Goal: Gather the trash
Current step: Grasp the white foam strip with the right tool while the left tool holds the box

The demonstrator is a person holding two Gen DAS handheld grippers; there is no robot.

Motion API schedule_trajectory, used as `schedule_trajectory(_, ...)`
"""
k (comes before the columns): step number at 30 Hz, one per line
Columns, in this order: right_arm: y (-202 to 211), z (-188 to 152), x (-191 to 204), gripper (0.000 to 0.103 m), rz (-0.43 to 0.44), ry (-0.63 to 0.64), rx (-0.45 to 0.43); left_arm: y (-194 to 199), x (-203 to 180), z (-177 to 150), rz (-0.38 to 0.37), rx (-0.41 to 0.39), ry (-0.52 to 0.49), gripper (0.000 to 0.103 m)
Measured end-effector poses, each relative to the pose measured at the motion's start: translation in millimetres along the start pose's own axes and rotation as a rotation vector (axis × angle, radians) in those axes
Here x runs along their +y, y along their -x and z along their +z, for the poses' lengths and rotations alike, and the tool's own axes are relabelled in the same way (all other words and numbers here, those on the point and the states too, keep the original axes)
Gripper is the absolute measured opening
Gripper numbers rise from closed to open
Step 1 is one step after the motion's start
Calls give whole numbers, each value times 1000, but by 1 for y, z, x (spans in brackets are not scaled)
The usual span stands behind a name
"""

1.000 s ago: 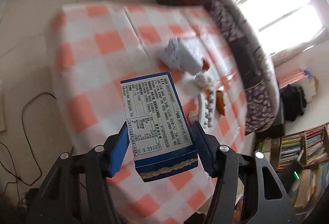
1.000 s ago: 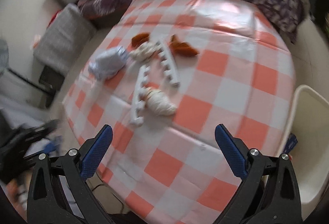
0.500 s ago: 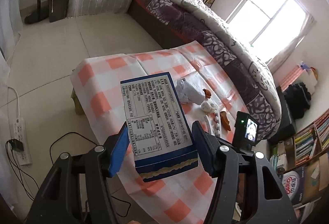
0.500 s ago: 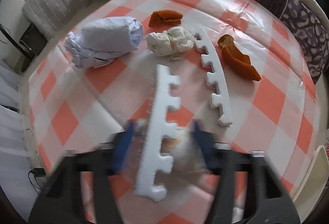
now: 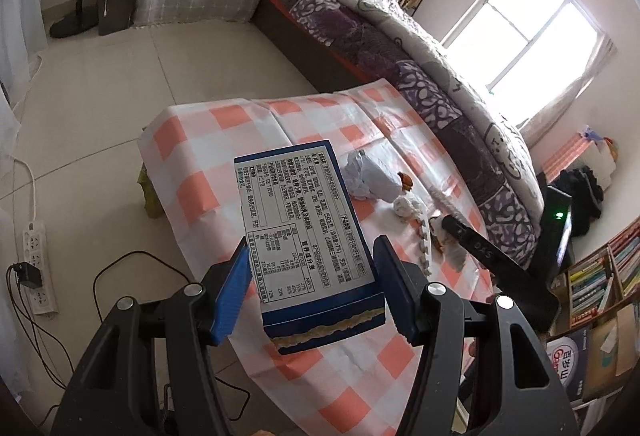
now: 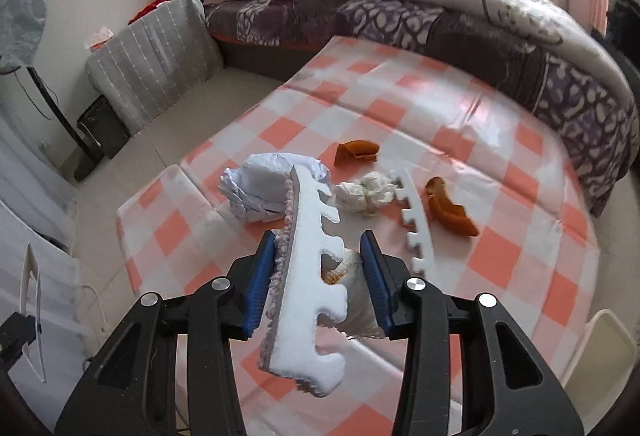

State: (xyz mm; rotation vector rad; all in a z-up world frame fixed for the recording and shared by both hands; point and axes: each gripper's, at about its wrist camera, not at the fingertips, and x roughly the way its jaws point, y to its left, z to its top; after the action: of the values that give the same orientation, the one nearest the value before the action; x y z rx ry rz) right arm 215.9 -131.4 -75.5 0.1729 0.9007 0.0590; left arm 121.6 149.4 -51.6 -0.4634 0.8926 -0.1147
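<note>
The left gripper [image 5: 312, 290] holds a blue box [image 5: 306, 232] between its fingers, label side up, above the near edge of the checkered worktop [image 5: 200, 191]. The right gripper [image 6: 318, 276] has its fingers closed on a white foam strip [image 6: 308, 268] and a crumpled wad [image 6: 356, 300] (both lifted clear). On the worktop lie crumpled paper [image 6: 260, 187], a tissue ball [image 6: 366, 191], a second foam strip [image 6: 414, 224] and two orange peels [image 6: 450, 211].

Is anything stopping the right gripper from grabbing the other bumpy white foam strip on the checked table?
Yes: the right gripper clamps a white toothed foam strip plus a crumpled white wad, so its jaws are full. The second white foam strip lies beyond on the orange-checked tablecloth, nothing else between.
</note>
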Motion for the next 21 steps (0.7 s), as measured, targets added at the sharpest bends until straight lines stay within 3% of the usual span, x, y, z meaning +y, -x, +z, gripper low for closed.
schedule_trajectory(4,-12,-37,-10,41,-47,23,92,-3,-2,-5,6,18,-18,60)
schedule_trajectory(8,-45,-98,-30,47,-114,62,271,-5,-2,-3,8,23,-15,60)
schedule_trajectory(10,-49,-106,-34,69,-126,73,292,-6,-2,-2,8,27,-11,60)
schedule_trajectory(15,-49,-93,-32,79,-81,69,261,-12,-3,-3,13,35,-14,60)
schedule_trajectory(18,-54,-87,-29,78,-80,67,260,-16,-5,-5,24,41,-28,60)
schedule_trajectory(20,-59,-87,-29,66,-84,66,252,-18,-6,-6,31,44,-33,60)
schedule_trajectory(21,-62,-87,-28,50,-83,72,254,-18,-6,-6,33,46,-35,60)
